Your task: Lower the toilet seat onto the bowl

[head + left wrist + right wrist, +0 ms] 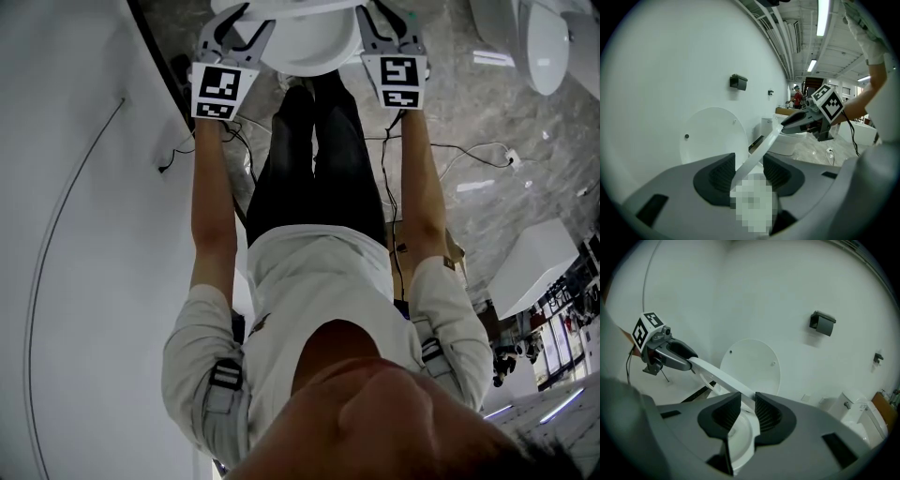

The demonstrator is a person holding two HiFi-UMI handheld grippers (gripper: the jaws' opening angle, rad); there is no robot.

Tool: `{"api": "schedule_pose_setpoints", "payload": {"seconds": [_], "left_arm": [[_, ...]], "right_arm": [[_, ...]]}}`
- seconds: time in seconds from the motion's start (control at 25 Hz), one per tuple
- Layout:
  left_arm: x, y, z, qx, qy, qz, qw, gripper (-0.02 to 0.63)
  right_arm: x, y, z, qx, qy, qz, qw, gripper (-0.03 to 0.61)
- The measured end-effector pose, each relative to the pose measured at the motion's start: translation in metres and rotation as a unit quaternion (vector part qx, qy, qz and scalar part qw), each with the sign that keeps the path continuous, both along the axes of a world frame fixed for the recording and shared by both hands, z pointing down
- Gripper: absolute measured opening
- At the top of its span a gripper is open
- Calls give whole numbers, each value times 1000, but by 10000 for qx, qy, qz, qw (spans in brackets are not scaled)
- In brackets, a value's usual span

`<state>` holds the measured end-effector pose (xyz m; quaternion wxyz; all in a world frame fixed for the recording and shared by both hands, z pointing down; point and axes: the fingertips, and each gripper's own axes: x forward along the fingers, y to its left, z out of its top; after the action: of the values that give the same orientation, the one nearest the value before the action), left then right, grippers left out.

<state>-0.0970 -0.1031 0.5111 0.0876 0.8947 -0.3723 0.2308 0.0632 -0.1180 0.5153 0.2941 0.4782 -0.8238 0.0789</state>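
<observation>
**Both grippers on the seat**

The right gripper [747,405] clamps the near edge of the tilted seat [719,375]. The left gripper [692,361] grips its far left end. Behind, the lid [752,362] stands upright against the wall [740,287], with the bowl [740,437] below.

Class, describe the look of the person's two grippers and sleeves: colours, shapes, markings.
The left gripper and right gripper have smooth grey plastic bodies with dark, ribbed, curved pads. Each carries a white cube printed with black square markers. The person wears pale sleeves that end above the elbow, fastened with grey buckled tabs.
</observation>
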Motion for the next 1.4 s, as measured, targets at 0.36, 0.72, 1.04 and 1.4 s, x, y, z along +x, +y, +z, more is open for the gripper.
{"api": "schedule_pose_setpoints", "payload": {"seconds": [0.36, 0.72, 1.04, 1.4], "left_arm": [[-2, 21, 11, -75, -62, 117, 9999, 199], [9, 43, 15, -189, -46, 92, 9998, 202], [8, 58, 35, -374, -178, 122, 9991, 204], [16, 81, 51, -483, -387, 128, 9980, 209]], "right_arm": [[-3, 20, 12, -233, -28, 101, 9997, 110], [7, 40, 19, -467, -89, 52, 9989, 111], [6, 55, 38, -626, -225, -72, 9978, 115], [13, 78, 53, -757, -236, -295, 9964, 118]]}}
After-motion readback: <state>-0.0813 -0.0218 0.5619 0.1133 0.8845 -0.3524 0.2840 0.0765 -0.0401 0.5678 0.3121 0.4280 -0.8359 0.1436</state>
